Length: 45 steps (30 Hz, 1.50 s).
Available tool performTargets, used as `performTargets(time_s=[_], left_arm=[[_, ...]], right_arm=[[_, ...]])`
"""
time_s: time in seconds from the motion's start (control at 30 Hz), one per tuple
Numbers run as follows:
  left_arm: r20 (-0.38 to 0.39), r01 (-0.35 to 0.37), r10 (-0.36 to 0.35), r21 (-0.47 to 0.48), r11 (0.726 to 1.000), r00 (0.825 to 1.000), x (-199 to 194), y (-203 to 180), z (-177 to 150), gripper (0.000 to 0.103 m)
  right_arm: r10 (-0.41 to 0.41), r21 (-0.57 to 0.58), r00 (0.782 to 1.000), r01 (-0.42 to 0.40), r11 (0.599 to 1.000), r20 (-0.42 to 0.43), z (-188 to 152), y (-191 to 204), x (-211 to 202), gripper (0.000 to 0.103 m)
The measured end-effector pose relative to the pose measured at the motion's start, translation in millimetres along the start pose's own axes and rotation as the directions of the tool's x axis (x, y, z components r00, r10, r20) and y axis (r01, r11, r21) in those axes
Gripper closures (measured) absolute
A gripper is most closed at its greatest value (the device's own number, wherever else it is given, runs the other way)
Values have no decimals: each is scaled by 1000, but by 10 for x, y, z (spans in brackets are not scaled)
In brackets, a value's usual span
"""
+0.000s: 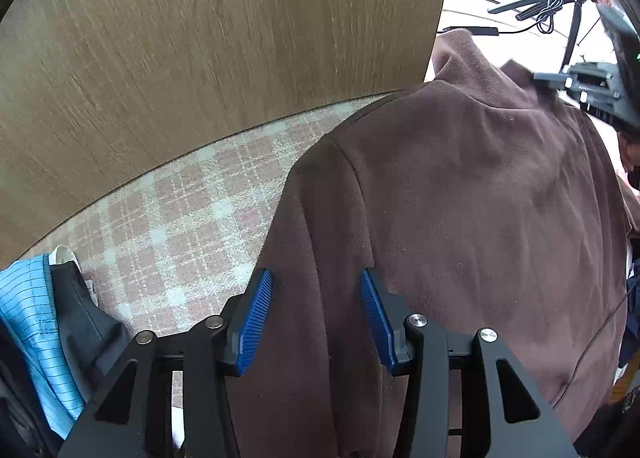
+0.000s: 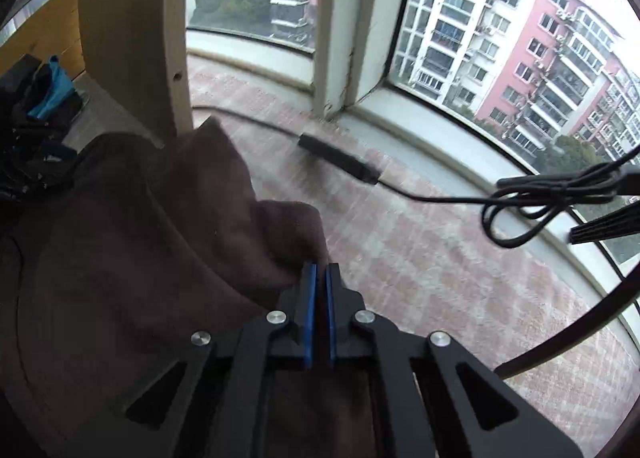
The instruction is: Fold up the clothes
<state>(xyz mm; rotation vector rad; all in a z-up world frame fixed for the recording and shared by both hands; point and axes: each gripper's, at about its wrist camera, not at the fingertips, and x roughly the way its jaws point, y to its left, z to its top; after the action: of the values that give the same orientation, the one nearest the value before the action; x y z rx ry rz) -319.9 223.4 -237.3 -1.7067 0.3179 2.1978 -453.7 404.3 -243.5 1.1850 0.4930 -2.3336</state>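
Note:
A brown fleece garment lies spread on a pink checked cloth. My left gripper is open, its blue pads on either side of the garment's near edge and sleeve seam. In the right wrist view, my right gripper is shut on a corner of the brown garment and holds it lifted a little above the checked surface. The right gripper also shows at the far right of the left wrist view.
A wooden panel stands behind the checked cloth. A light blue garment and a dark one lie at the left. A black cable and adapter lie by the window sill. More dark clothes are piled at the left.

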Motion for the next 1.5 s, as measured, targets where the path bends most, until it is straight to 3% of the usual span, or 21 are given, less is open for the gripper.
performTargets(time_s=[0.07,0.1,0.13,0.2,0.27,0.3,0.5,0.6,0.7,0.97,1.1,1.17,1.3,1.37,1.43,1.5], left_arm=[[3,-4,4,-2,1000,1000,-9,-62,-15,58],[3,-4,4,-4,1000,1000,-8,-85,-9,58],[3,-6,6,-9,1000,1000,-12,-105,1,58],[7,-12,12,-14,1000,1000,-49,-151,16,58],[19,-26,27,-19,999,999,-130,-190,24,58],[30,-32,32,-23,999,999,-213,-206,12,58],[97,-86,89,-34,996,991,-888,-369,-251,58],[103,-110,112,-26,994,988,-1178,181,-407,58],[95,-121,124,-28,992,988,-1391,808,-664,58],[82,-26,35,-107,994,996,-1623,391,-1723,58],[48,-27,32,-95,995,998,-1685,-13,-2153,58],[49,-54,59,-104,993,997,-1711,-274,-2347,58],[72,-23,35,-162,987,997,-1762,-789,-2652,58],[69,-35,47,-161,986,996,-1753,-1058,-2758,58],[70,-30,41,-163,986,997,-1748,-1311,-2849,58],[70,-11,22,-164,986,997,-1734,-1557,-2903,58]], right_arm=[[-121,49,989,118,992,79,28,-99,-154,98],[-151,38,986,149,988,73,39,-113,-161,97],[-149,40,987,147,988,55,42,-143,-163,97],[-67,81,998,67,994,1,16,-234,-173,96],[-17,109,1000,19,994,-16,-66,-275,-262,89],[-21,110,1000,22,994,-16,-132,-268,-337,84],[6,259,1000,-3,966,-10,-774,-602,-1068,82],[-31,339,999,42,940,-36,-1194,-826,-1437,68],[-52,371,994,85,925,-96,-1651,-908,-1687,66],[-40,365,963,140,921,-268,-2698,-902,-1951,64],[-34,307,964,117,945,-263,-2822,-838,-1955,61],[-18,242,963,85,967,-268,-2794,-751,-1922,61],[-20,83,952,47,995,-304,-2703,-612,-1818,58],[-40,-5,945,40,999,-326,-2705,-586,-1781,61],[-73,-65,949,55,996,-307,-2648,-635,-1797,100],[-130,-93,953,109,990,-274,-2552,-770,-1826,100]])
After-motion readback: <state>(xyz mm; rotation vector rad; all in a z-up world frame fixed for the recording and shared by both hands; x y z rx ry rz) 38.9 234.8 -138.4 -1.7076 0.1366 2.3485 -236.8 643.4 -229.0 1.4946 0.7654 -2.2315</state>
